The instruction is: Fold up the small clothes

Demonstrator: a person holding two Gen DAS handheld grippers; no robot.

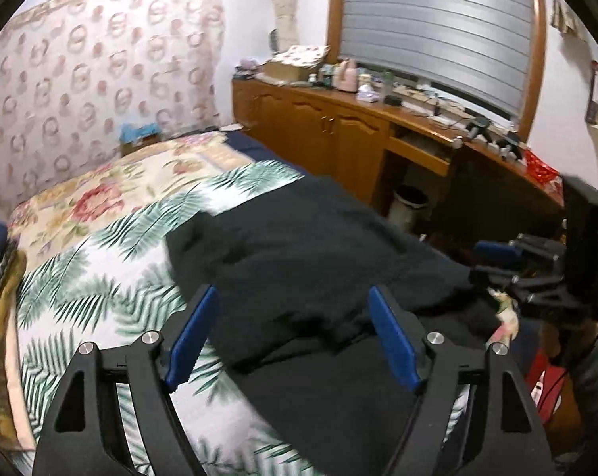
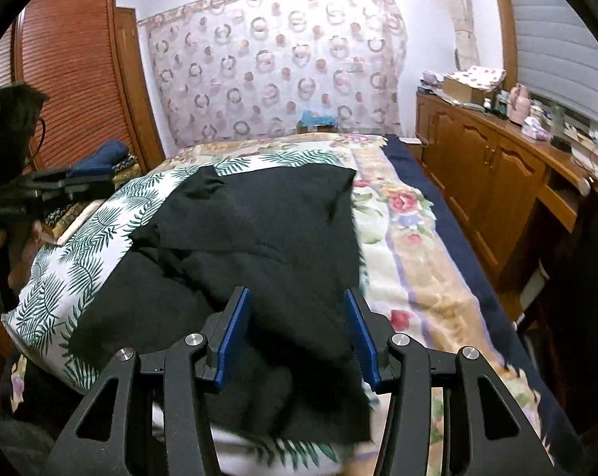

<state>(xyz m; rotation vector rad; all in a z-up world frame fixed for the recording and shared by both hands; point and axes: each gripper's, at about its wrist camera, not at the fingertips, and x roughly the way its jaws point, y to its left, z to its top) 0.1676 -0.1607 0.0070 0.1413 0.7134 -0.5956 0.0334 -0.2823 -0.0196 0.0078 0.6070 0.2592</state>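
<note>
A black garment (image 1: 299, 246) (image 2: 267, 230) lies rumpled and partly folded over itself on a palm-leaf sheet (image 1: 100, 277) (image 2: 92, 246) on the bed. My left gripper (image 1: 293, 291) hangs over the garment's near-left part, its blue pads (image 1: 191, 337) wide apart and gripping nothing. At the right edge of the left wrist view, my right gripper (image 1: 497, 258) sits over the garment's right side. In its own view the right gripper (image 2: 295, 293) stands open over the garment's near edge, pads clear of the cloth. The left gripper (image 2: 60, 186) shows at that view's left edge.
A floral blanket (image 2: 410, 238) covers the bed's far and right parts, with a navy edge (image 2: 449, 214). A wooden cabinet and desk (image 1: 338, 127) (image 2: 497, 174) crowded with small items runs along the right. A bin (image 1: 410, 202) stands under the desk. A louvred wardrobe (image 2: 72, 79) is at left.
</note>
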